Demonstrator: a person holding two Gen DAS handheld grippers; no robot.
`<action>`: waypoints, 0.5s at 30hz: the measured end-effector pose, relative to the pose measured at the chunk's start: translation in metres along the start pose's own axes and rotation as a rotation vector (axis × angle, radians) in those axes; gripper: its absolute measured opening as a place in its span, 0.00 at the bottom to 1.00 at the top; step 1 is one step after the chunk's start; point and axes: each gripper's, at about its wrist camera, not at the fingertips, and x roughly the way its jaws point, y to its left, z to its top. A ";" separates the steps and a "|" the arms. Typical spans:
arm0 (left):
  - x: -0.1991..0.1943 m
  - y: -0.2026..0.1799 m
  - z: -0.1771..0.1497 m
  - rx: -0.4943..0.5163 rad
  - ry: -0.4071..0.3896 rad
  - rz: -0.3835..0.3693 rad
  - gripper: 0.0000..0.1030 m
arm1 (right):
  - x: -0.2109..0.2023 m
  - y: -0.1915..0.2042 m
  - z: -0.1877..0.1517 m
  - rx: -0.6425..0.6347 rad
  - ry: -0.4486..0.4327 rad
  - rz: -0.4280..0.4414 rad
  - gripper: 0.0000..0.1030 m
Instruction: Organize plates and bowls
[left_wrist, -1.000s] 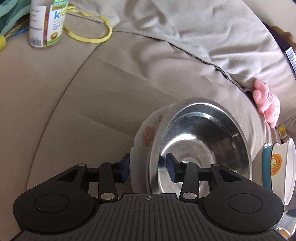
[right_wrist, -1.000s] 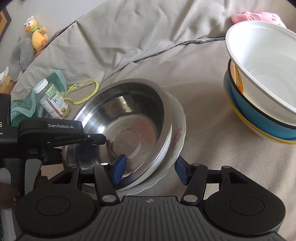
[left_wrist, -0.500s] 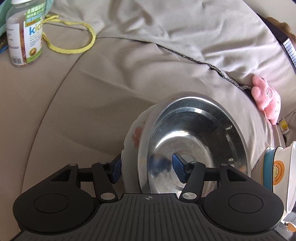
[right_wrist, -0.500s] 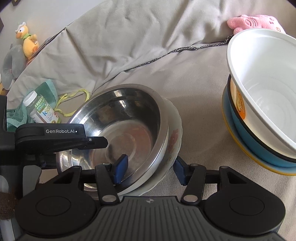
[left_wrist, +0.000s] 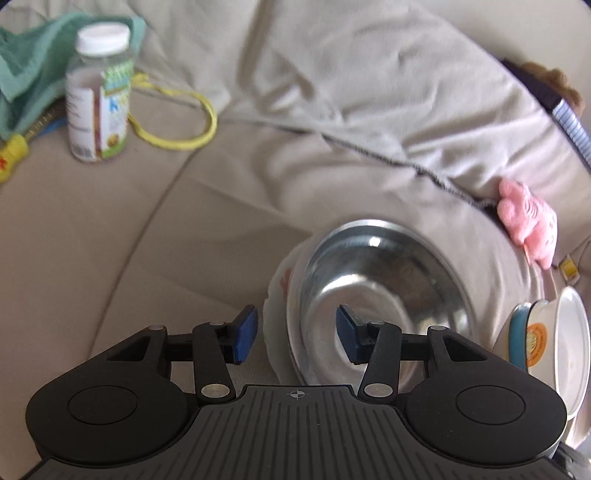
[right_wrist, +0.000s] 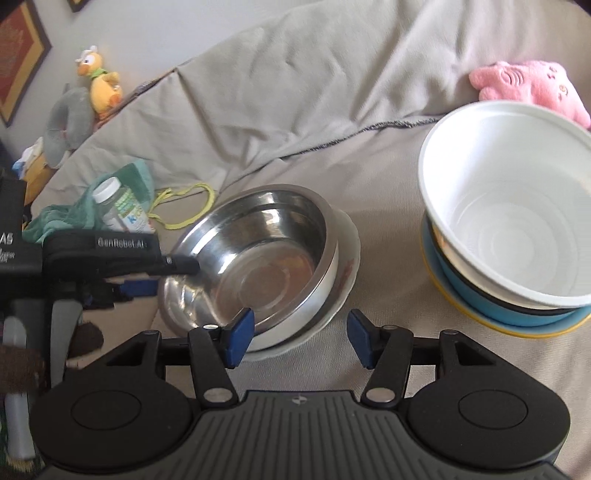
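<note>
On the beige sofa cushion, two stacks stand: a shiny round steel bowl nested on a white floral-patterned plate, and, to its right and well apart, a white plastic bowl stacked in a blue bowl. Judging by this, sorting is well along, with merging the two stacks perhaps left. The left gripper angles down at the steel bowl's left rim, its jaws closing with both rims between them, pads apparently not pressing. The right gripper points down at the steel bowl's near-right edge, jaws apart, straddling the rims without visibly clamping.
</note>
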 end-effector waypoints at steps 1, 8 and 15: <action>-0.007 -0.003 0.000 0.002 -0.024 0.003 0.49 | -0.009 -0.002 -0.001 -0.017 -0.018 0.008 0.54; -0.038 -0.070 0.003 0.081 -0.073 -0.161 0.49 | -0.083 -0.031 0.008 -0.099 -0.219 0.062 0.54; -0.021 -0.170 -0.017 0.252 0.028 -0.294 0.49 | -0.125 -0.107 0.039 -0.010 -0.405 -0.212 0.60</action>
